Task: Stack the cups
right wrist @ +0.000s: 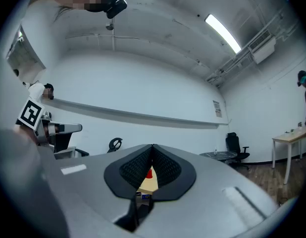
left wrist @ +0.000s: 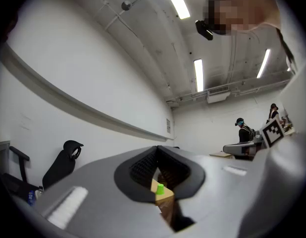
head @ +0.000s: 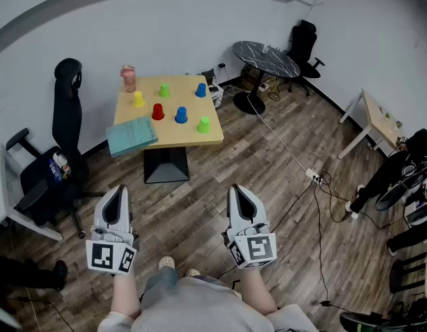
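Note:
Several small cups stand upside down on a square wooden table (head: 215,138): yellow (head: 138,99), green (head: 164,89), blue (head: 200,89), red (head: 157,111), a second blue (head: 180,115) and a second green (head: 204,124). A pink cup (head: 128,78) stands at the back left corner. My left gripper (head: 117,191) and right gripper (head: 239,189) are held side by side, well short of the table, both shut and empty. Through the left jaws a green cup (left wrist: 160,188) shows. The red cup (right wrist: 150,172) shows through the right jaws.
A teal book (head: 131,135) overhangs the table's near left corner. A black office chair (head: 65,109) stands left of the table. A dark round table (head: 265,57) and a white desk (head: 379,120) are to the right. Cables (head: 296,178) run over the wooden floor.

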Available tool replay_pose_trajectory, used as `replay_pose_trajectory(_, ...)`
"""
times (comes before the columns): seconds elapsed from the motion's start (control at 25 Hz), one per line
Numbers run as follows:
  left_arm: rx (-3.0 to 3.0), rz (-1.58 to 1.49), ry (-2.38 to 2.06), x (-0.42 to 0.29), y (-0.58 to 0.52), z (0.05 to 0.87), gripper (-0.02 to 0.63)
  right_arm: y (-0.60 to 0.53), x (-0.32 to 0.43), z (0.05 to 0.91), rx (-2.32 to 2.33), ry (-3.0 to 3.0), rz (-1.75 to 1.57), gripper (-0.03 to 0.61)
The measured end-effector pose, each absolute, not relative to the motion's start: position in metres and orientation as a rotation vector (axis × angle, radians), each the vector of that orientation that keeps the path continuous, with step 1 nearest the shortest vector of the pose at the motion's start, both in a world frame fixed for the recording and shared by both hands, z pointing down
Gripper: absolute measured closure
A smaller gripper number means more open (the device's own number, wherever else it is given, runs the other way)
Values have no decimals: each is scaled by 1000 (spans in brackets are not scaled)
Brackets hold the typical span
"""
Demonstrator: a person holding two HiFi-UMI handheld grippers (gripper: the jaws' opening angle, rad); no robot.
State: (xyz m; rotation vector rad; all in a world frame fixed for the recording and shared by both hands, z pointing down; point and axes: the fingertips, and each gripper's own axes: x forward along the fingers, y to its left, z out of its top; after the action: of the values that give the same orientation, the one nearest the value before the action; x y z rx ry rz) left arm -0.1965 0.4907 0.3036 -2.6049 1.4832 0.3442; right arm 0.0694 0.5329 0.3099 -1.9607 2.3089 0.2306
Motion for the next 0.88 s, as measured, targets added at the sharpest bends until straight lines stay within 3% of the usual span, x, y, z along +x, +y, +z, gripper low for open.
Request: replay_pose_trajectory(0.88, -2575, 345, 1466, -176, 483, 305, 557, 522, 84, 319, -1916, 2304, 206, 575)
